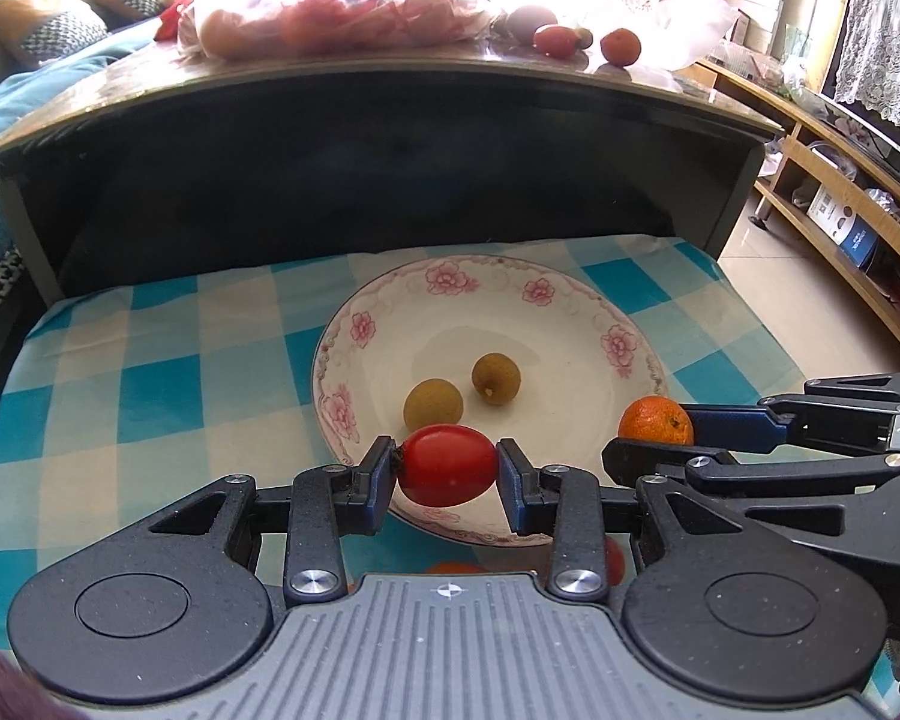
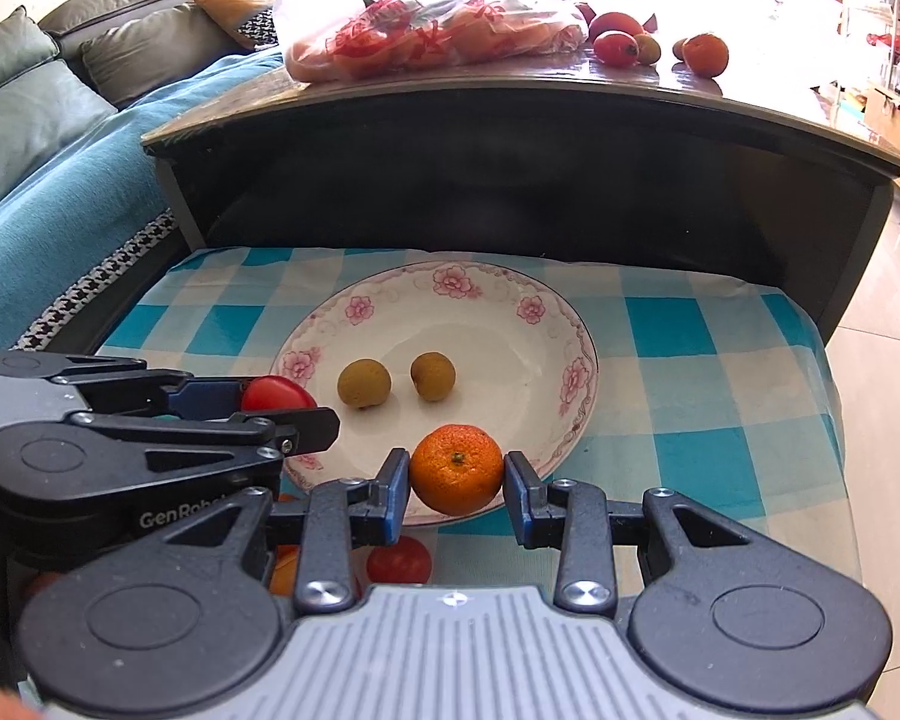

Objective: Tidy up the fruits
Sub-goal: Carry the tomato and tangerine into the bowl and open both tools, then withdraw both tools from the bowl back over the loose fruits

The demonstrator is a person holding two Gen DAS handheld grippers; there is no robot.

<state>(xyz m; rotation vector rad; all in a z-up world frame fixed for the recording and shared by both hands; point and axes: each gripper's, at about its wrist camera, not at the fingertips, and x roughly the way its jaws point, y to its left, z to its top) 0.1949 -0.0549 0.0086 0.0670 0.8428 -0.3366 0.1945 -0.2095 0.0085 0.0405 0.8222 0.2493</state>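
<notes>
A white plate with pink flowers (image 1: 450,282) (image 2: 486,282) lies on a blue checked cloth and holds two brown longans (image 1: 433,403) (image 1: 495,378) (image 2: 364,383) (image 2: 432,375). My left gripper (image 1: 447,468) is shut on a red cherry tomato (image 1: 448,465) above the plate's near rim. My right gripper (image 2: 457,478) is shut on a small orange mandarin (image 2: 457,470), also over the near rim. Each gripper shows in the other's view, the right gripper (image 1: 660,441) with its mandarin (image 1: 655,421), the left gripper (image 2: 282,414) with its tomato (image 2: 277,394).
A dark table (image 1: 390,78) rises behind the cloth, carrying bags of fruit (image 1: 330,18) (image 2: 426,36) and loose fruits (image 1: 620,47) (image 2: 705,54). More fruits (image 2: 399,561) lie under the grippers near the cloth's front edge. A sofa (image 2: 60,120) stands left, wooden shelves (image 1: 840,192) right.
</notes>
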